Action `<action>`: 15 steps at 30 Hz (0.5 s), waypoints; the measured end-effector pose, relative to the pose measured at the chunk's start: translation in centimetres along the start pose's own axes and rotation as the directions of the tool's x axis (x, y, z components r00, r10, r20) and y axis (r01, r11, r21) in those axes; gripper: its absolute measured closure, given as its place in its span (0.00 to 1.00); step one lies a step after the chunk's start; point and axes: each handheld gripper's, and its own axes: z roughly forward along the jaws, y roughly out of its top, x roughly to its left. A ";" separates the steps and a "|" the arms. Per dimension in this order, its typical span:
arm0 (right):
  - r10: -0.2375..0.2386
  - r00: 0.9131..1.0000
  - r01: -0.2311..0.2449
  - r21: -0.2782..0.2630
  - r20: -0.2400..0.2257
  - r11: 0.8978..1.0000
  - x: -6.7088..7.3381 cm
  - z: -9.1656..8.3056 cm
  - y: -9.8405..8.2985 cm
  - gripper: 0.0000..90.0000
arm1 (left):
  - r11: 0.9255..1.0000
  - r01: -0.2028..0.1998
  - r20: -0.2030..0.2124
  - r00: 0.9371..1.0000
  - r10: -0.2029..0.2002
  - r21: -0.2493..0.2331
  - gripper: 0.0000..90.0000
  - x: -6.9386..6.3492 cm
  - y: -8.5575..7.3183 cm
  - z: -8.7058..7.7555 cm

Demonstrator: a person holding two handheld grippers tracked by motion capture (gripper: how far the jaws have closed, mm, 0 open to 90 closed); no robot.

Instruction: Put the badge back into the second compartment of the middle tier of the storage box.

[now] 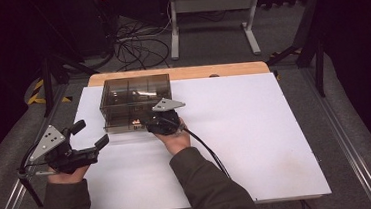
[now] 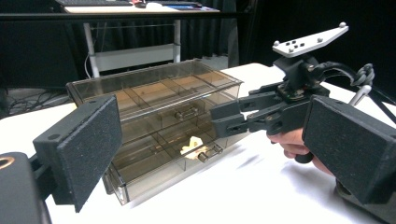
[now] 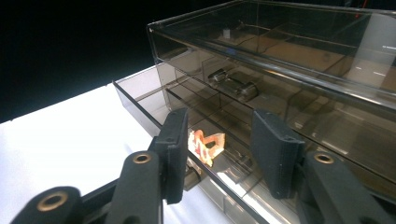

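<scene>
A smoky see-through drawer box (image 1: 135, 91) (image 2: 154, 93) (image 3: 280, 46) stands on the white board (image 1: 235, 130) at the back left. Its lower drawer (image 3: 140, 102) is pulled out a little. A small cream and orange piece (image 1: 135, 121) (image 2: 191, 144) (image 3: 208, 144) lies in that drawer. My right gripper (image 1: 144, 124) (image 2: 219, 122) (image 3: 219, 135) is at the drawer's front, open, with its pads on either side of the front wall and apart from it. My left gripper (image 1: 93, 134) (image 2: 215, 154) rests open to the left of the box, holding nothing.
A wooden strip (image 1: 181, 73) runs along the board's far edge. Behind it on the floor are a white table frame (image 1: 211, 12) and loose cables (image 1: 139, 48). Metal rails (image 1: 350, 146) flank the board. The right gripper's cable (image 1: 209, 150) trails across the board.
</scene>
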 end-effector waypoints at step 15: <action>-0.007 1.000 0.007 -0.029 -0.022 1.000 0.1 -2.8 0.8 0.39 | 1.000 0.000 -0.008 1.000 0.000 0.001 0.07 0.2 0.0 -0.1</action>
